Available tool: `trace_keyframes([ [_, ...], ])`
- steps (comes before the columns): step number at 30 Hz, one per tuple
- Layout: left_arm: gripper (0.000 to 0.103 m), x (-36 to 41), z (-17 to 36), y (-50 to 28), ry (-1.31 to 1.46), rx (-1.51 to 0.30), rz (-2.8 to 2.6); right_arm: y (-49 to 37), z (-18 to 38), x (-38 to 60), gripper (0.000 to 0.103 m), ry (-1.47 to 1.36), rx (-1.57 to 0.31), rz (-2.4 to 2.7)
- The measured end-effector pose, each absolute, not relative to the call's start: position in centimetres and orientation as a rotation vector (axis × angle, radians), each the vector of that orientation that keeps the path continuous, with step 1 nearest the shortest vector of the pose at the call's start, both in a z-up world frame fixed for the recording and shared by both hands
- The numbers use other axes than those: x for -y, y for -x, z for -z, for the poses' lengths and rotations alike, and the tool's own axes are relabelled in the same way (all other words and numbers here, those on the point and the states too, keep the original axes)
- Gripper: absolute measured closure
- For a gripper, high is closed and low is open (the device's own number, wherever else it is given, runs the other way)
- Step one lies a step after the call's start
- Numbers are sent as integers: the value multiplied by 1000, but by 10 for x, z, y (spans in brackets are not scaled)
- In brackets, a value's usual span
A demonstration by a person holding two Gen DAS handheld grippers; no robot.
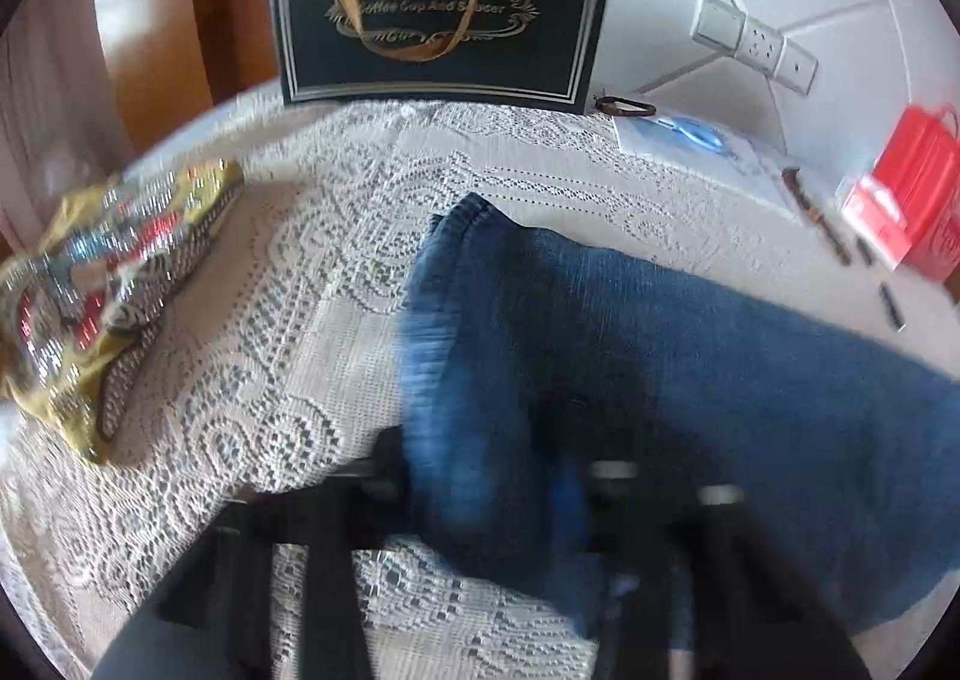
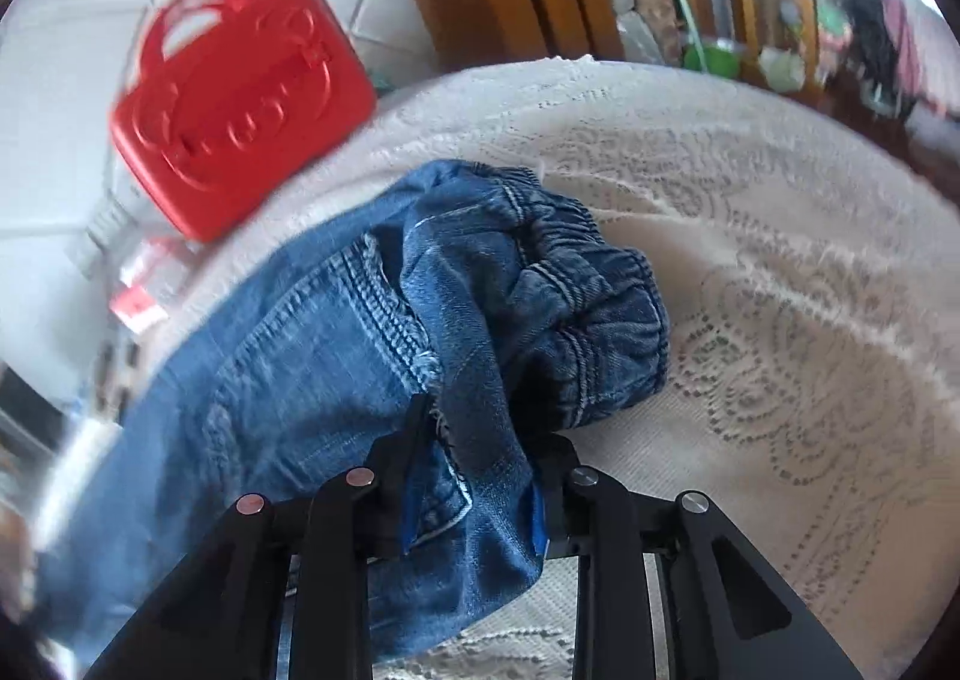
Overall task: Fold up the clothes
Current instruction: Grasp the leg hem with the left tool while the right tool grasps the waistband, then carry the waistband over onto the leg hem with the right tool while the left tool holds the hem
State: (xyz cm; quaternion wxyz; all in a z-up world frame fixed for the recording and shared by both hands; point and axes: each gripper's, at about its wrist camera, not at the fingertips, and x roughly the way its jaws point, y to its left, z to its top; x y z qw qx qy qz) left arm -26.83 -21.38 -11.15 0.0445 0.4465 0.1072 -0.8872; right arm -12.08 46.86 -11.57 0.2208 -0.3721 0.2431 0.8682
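A pair of blue jeans (image 1: 690,344) lies across a white lace tablecloth (image 1: 288,320). In the left wrist view the leg hem end points away from me, and my left gripper (image 1: 498,476) is shut on the denim near the leg's edge; the view is blurred. In the right wrist view the jeans (image 2: 288,368) show their elastic waistband (image 2: 588,284) bunched up. My right gripper (image 2: 480,476) is shut on a fold of denim below the waistband and holds it up off the cloth.
A dark gift bag (image 1: 438,14) stands at the table's far edge. A yellow patterned garment (image 1: 102,284) lies at the left. A red plastic case (image 2: 240,104) sits by the wall, with a wall socket (image 1: 756,41) and small items (image 1: 690,131) nearby.
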Motion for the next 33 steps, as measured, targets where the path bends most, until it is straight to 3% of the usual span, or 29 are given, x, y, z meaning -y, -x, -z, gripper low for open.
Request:
trace_keyframes([
  [1, 78, 220, 111, 269, -1379, -382, 2707, 125, 108, -461, 91, 1047, -622, -2396],
  [4, 77, 227, 101, 267, -1412, -444, 2691, 129, 60, -415, 93, 966, -553, -2584],
  [6, 67, 229, 83, 261, -1395, -440, 2691, 136, 25, -374, 93, 930, -513, -2744],
  [8, 29, 230, 63, 251, -1314, -401, 2713, 149, -7, -314, 93, 929, -425, -2912],
  [10, 13, 235, 42, 238, -1205, -379, 2736, 162, -24, -259, 93, 941, -397, -3040],
  [16, 12, 259, 32, 226, -1167, -532, 2771, 213, -39, -60, 93, 1086, -327, -3388],
  [19, 12, 262, 45, 234, -1223, -583, 2750, 229, -9, 24, 93, 1280, -201, -3406],
  [23, 12, 250, 58, 244, -1283, -598, 2754, 244, 66, 92, 84, 1776, -98, -3286],
  [27, 12, 231, 69, 252, -1332, -552, 2744, 226, 75, 80, 78, 1795, -9, -3319],
  [29, 12, 225, 73, 254, -1341, -541, 2740, 214, 63, 47, 61, 1703, -90, -3353],
  [33, 9, 213, 72, 254, -1352, -516, 2746, 196, 43, -13, 48, 1462, -152, -3358],
])
